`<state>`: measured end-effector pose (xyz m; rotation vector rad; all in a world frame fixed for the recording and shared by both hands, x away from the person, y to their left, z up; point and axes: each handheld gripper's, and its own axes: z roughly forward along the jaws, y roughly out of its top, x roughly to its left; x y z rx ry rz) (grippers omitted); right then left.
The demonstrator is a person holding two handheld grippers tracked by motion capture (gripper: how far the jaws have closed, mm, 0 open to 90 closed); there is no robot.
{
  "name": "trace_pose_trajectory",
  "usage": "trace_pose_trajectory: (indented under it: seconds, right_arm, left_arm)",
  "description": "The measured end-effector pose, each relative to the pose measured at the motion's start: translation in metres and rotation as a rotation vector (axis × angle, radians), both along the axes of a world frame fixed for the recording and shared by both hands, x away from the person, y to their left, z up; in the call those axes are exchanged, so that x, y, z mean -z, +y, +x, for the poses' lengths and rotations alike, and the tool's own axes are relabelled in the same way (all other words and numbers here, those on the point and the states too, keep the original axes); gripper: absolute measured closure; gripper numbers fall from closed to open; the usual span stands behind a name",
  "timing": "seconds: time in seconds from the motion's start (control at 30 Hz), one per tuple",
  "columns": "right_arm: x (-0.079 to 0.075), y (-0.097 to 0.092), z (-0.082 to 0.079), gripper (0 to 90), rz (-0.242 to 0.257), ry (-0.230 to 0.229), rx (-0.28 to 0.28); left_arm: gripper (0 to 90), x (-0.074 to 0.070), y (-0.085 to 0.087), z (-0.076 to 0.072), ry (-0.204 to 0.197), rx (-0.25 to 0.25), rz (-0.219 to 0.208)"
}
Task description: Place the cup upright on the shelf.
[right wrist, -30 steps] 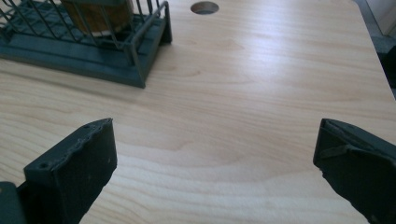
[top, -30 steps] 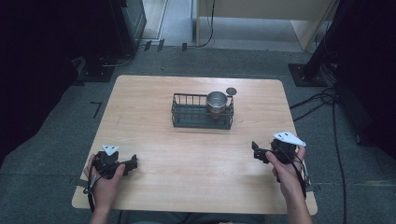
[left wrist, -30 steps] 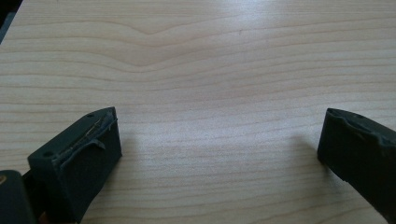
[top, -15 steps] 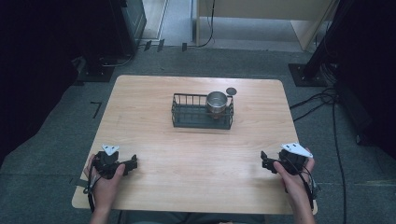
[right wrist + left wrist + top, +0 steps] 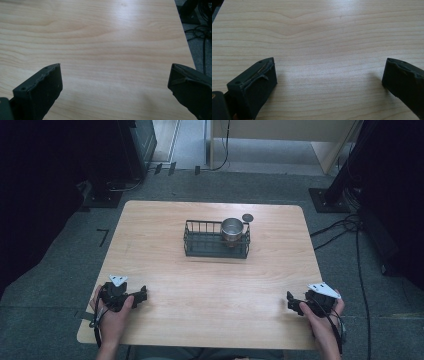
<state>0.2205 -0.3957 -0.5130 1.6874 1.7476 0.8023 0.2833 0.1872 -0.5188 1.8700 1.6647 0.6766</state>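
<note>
A black wire basket point(image 5: 200, 243) stands on the far middle of the wooden table point(image 5: 210, 290). A shiny metal cup point(image 5: 232, 228) sits upright in the basket's right end. A small round dark lid point(image 5: 247, 217) lies flat on the table just behind the basket's right corner. My left gripper point(image 5: 143, 294) rests low at the near left of the table, open, with bare wood between its jaws point(image 5: 329, 75). My right gripper point(image 5: 291, 303) rests at the near right, also open over bare wood point(image 5: 115, 77). Both grippers are far from the basket.
The table's right edge point(image 5: 186, 40) runs close beside my right gripper, with grey floor and cables point(image 5: 350, 227) beyond it. Dark equipment stands point(image 5: 325, 200) sit on the floor behind the table.
My right gripper has moved back toward the near edge of the table and a little to the right. The left gripper has stayed put.
</note>
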Motion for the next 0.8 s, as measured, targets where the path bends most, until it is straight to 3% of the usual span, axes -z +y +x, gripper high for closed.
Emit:
trace_pose_trajectory:
  seconds: [0.37, 0.8]
  right_arm:
    - [0.013, -0.016, -0.016, 0.0, 0.012, 0.043, 0.038]
    - [0.015, -0.016, -0.018, 0.0, 0.024, 0.068, -0.001]
  left_arm:
    - [0.0, 0.0, -0.001, 0.0, 0.0, -0.004, 0.0]
    - [0.0, 0.0, -0.001, 0.0, 0.001, -0.004, 0.0]
